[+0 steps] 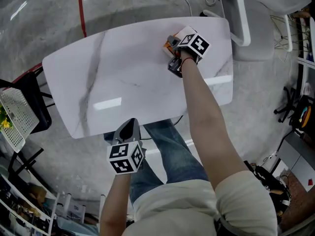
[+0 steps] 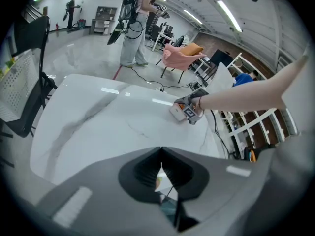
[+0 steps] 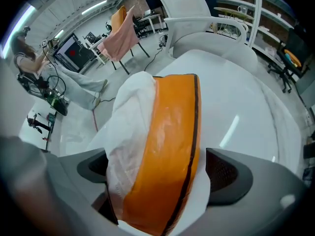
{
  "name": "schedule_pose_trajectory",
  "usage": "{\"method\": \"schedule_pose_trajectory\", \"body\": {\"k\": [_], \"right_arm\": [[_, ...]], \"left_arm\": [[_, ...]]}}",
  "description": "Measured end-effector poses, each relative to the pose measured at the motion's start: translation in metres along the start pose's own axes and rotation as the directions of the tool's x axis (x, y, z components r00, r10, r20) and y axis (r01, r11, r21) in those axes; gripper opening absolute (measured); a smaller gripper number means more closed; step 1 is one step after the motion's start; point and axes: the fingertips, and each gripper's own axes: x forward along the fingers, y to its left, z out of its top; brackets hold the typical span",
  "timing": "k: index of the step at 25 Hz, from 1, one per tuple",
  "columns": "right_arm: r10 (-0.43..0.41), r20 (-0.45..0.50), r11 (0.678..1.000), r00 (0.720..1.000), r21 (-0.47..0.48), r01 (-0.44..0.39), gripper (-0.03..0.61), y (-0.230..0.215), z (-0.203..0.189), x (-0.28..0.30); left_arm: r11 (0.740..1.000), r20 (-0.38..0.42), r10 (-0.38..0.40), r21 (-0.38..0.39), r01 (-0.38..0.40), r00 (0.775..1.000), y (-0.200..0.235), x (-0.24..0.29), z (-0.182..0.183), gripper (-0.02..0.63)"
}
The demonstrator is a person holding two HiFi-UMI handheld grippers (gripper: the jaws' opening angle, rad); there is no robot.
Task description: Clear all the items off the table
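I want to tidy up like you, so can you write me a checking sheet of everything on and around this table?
Surface: white marbled table, glossy.
Job's things: one orange-and-white packet near the far right corner.
Clutter: nothing seen.
Grippers: right gripper jaws open around the packet; left gripper jaws shut, empty, by the near edge.
Cables: cable on the floor beyond the table.
Surroundings: white chair, black chair, a person standing far off.

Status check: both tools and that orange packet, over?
Right tool open, straddling orange-and-white packet on table, not gripping. Left tool shut, empty, at near edge. Nothing in the way.
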Motion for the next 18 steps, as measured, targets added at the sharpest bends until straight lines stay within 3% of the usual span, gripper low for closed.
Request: {"method": "schedule_pose_trajectory", "body": {"k": [4, 5, 7, 13, 18], "right_arm": [[-0.008, -0.028, 1.000, 1.000, -0.015, 0.008, 0.584, 0.000, -0.002, 0.001], [-0.006, -0.036, 1.000, 0.999, -0.022, 0.005, 0.559, 0.001, -0.003, 0.001], [-0.003, -0.048, 0.999, 0.999, -0.038, 0.001, 0.448, 0.003, -0.005, -0.002], [0.001, -0.042, 0.999, 0.999, -0.048, -0.003, 0.346, 0.000, -0.004, -0.017], [-0.009, -0.050, 0.997, 0.999, -0.076, 0.005, 0.322, -0.003, -0.014, -0.023]], "left_arm": [[1.000, 0.008, -0.001, 0.001, 0.001, 1.000, 0.002, 0.001, 0.004, 0.009], [1.000, 0.010, -0.001, 0.003, 0.001, 1.000, 0.002, 0.001, 0.004, 0.009], [1.000, 0.014, 0.000, 0.005, 0.000, 1.000, 0.003, 0.000, 0.005, 0.009], [1.000, 0.025, 0.008, 0.012, -0.008, 1.000, 0.004, -0.010, 0.004, 0.009], [1.000, 0.038, 0.013, 0.012, -0.014, 0.999, 0.005, -0.016, 0.003, 0.009]]}}
